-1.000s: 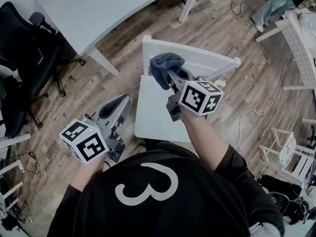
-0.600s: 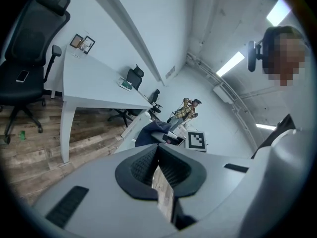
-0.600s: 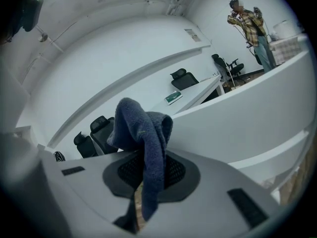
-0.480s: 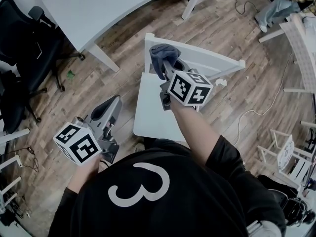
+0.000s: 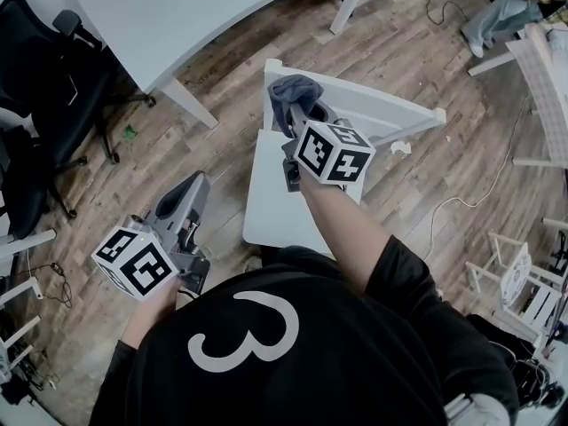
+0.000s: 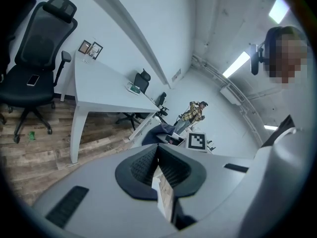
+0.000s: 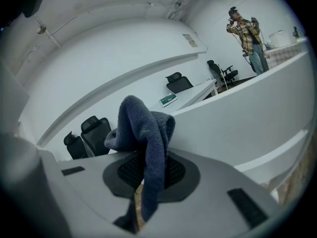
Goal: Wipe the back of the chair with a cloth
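Right tool [image 5: 300, 122] shifted forward-left, carrying cloth [image 5: 291, 91] to end corner of chair back [image 5: 386, 114]. Wiping pass looks under way; rail stretching off to tool's right probably still to do. Jaws clamped on cloth, which bunches just ahead of tips. Left tool [image 5: 185, 198] idle, jaws together, empty.

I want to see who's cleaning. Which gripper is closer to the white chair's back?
Right. The right gripper holds the cloth at the chair back; the left gripper hangs apart, left of the chair.
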Available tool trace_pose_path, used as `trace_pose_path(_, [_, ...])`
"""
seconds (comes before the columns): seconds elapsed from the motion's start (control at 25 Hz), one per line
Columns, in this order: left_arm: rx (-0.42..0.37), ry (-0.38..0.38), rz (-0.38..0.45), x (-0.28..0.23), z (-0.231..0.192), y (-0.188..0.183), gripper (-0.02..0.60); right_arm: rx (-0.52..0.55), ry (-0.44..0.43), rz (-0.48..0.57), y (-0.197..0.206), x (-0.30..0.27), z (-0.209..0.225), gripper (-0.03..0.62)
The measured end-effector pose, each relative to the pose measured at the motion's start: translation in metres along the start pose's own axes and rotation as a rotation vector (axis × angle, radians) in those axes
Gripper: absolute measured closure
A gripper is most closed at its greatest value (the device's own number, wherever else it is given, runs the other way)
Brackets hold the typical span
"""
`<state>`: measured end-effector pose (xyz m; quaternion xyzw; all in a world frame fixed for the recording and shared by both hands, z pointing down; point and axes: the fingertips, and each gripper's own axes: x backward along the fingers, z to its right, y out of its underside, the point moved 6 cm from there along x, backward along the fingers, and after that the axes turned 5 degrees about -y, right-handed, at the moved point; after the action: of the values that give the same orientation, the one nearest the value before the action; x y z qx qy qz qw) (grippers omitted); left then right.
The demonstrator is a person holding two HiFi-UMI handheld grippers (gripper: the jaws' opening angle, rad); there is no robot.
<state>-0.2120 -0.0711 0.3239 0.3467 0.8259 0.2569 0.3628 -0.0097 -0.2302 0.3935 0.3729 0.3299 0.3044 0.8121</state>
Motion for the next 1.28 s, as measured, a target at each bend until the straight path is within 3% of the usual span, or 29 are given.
trace_pose_path(0.76, [0.0,-0.044,0.015,0.007,-0.004,0.001,0.568,0.021,0.041,0.011,-0.004,0.008,0.009,0.543])
trace_pose_path(1.28, [-0.026,-0.005,-0.013,-0.01,0.016,0.008,0.568,0.015,0.103,0.051,-0.013,0.041,0.039,0.543])
